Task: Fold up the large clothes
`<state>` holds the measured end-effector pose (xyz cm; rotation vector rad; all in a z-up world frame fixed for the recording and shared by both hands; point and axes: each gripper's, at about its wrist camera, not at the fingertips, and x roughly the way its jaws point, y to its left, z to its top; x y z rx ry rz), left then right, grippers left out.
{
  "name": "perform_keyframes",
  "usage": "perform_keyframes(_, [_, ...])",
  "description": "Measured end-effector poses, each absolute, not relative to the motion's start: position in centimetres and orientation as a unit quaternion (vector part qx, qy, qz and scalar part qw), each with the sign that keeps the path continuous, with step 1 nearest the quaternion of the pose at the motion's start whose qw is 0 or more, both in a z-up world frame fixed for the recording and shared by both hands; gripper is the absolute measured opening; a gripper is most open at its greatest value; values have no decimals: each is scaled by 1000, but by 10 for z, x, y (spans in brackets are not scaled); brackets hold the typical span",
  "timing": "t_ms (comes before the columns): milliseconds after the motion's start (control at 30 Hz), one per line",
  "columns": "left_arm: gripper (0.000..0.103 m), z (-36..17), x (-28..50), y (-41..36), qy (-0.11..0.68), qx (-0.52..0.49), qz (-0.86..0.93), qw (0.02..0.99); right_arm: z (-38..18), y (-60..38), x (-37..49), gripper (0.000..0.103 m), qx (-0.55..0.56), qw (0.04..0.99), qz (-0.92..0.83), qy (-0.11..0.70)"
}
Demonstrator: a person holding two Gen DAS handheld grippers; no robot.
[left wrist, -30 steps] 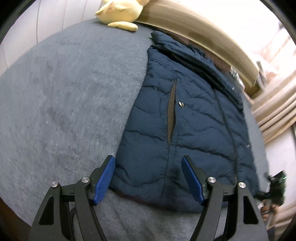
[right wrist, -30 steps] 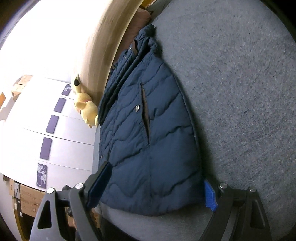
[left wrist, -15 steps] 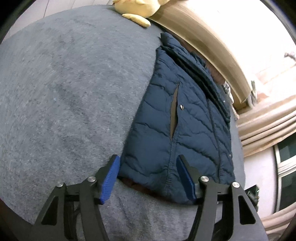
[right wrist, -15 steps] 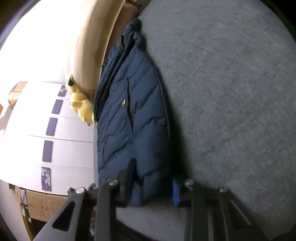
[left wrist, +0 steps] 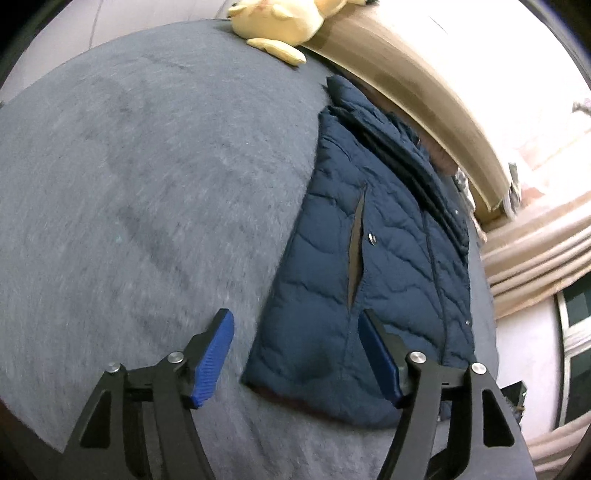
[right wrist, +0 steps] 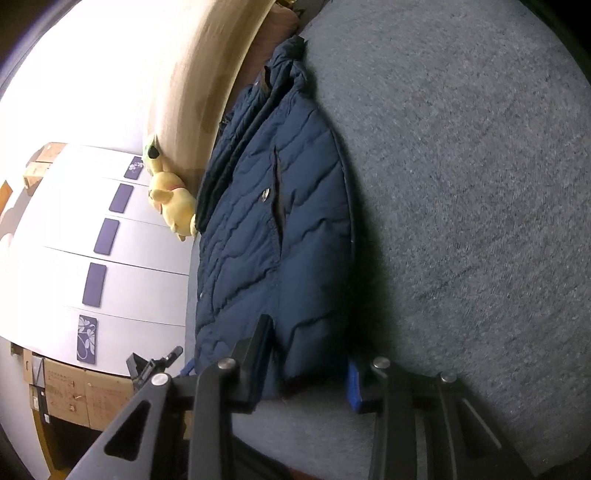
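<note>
A navy quilted jacket (left wrist: 388, 258) lies flat on the grey bed cover (left wrist: 129, 184), its collar toward the headboard. My left gripper (left wrist: 294, 321) hovers over the hem's left corner with its jaws opening. The left pad (left wrist: 214, 362) is over bare cover and the right pad (left wrist: 376, 365) is above the jacket, neither pressing on it. In the right wrist view the jacket (right wrist: 258, 240) runs away from my right gripper (right wrist: 310, 350). It pinches the other hem corner between its fingers, and its jaws are easing open slightly.
A yellow plush toy (left wrist: 280, 18) sits by the wooden headboard (left wrist: 406, 81). Beige curtains (left wrist: 535, 251) hang on the right. Past the bed's far side stand white cabinet doors with purple panels (right wrist: 110, 229) and cardboard boxes (right wrist: 74, 391). Grey cover (right wrist: 461, 184) stretches wide beside the jacket.
My right gripper went from wide open around the hem to pinched on its corner. The left gripper slid left, so its left pad now stands off the jacket, and it narrowed, then widened.
</note>
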<state>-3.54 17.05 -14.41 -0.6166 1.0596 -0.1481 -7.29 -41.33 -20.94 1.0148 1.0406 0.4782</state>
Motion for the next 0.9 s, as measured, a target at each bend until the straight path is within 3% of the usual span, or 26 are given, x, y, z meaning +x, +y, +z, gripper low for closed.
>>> perform_keyframes(167, [73, -149, -17, 146, 527, -202, -75, 822, -211, -411, -73, 38, 465, 720, 216, 468])
perform_keyframes(300, [73, -152, -20, 132, 536, -197, -110, 814, -211, -412, -74, 35, 458, 725, 221, 465])
perform_keyframes(333, [70, -152, -21, 130, 533, -198, -113, 815, -210, -412, -74, 35, 457, 725, 221, 465])
perform_keyframes(367, [55, -152, -23, 131, 531, -197, -110, 817, -209, -411, -74, 35, 455, 726, 222, 465])
perform_keyframes(467, [33, -153, -24, 140, 533, -220, -105, 810, -208, -411, -74, 34, 449, 729, 222, 467])
perform_keyframes(533, [26, -150, -26, 146, 528, -234, -111, 808, -208, -411, -73, 34, 450, 728, 222, 467])
perform_keyframes(667, [18, -142, -29, 148, 513, -242, -121, 815, -208, -410, -73, 33, 448, 730, 222, 466])
perform_keyframes(900, [19, -148, -33, 147, 511, -232, -106, 821, -202, -406, -72, 29, 428, 740, 221, 470])
